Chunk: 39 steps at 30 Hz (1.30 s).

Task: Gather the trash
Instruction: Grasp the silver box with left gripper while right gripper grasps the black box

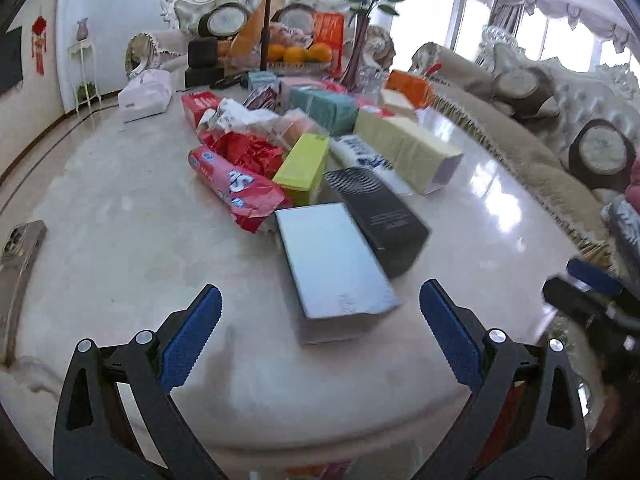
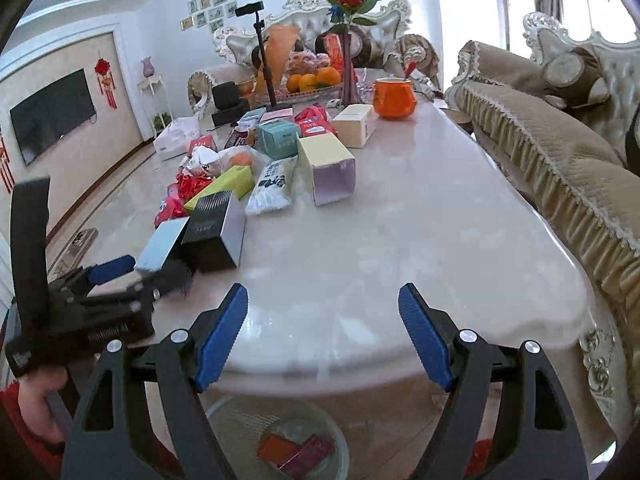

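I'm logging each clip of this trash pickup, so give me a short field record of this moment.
surface: marble table
trash on table: pale blue box, black box, red wrapper
bin: basket below the table edge, some packets inside
left hand-held gripper: open, empty
right hand-held gripper: open, empty

A home living room, richly furnished. Ornate carved sofas (image 2: 552, 148) with tufted silver backs and fringed beige covers wrap around a long marble coffee table (image 2: 400, 240). A flat television (image 2: 52, 114) hangs on the wall beside red knot ornaments (image 2: 105, 76), with a cluster of framed photos (image 2: 218, 4) higher up. On the table stand a vase of red roses (image 2: 350, 40) and a dish of oranges (image 2: 314, 78); curtained windows (image 1: 560, 32) brighten the far side
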Each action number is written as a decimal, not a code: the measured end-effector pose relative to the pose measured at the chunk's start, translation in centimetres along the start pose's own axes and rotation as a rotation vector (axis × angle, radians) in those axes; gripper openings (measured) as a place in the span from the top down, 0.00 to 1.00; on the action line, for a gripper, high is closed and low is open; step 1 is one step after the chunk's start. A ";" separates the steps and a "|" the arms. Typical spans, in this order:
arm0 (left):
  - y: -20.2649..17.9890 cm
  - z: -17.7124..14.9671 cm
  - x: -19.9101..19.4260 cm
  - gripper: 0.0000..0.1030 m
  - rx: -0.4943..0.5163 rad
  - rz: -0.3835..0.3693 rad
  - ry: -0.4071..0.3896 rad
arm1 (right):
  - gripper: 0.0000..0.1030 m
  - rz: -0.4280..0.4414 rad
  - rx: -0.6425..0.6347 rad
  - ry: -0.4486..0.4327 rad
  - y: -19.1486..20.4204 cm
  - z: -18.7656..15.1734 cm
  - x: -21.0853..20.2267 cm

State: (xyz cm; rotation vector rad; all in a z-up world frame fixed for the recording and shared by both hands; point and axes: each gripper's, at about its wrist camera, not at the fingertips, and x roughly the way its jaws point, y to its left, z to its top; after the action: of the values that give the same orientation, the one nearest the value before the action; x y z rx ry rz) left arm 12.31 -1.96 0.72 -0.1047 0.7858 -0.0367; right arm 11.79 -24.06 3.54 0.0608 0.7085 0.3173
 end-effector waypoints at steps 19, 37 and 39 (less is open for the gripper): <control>2.7 1.1 2.2 0.27 0.107 0.022 0.048 | 0.26 0.109 -0.089 0.125 7.7 4.7 7.6; 4.0 1.8 2.4 0.61 0.097 -0.013 0.034 | 0.61 0.071 -0.124 0.217 8.0 4.4 10.4; 4.4 1.6 1.9 0.61 0.077 -0.040 0.033 | 0.61 0.136 -0.066 0.200 7.0 4.2 9.2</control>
State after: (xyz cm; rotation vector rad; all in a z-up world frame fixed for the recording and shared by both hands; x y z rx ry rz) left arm 14.74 2.42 0.04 -0.0468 0.8139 -0.1068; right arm 19.18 -14.33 2.05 0.0140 0.8936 0.4815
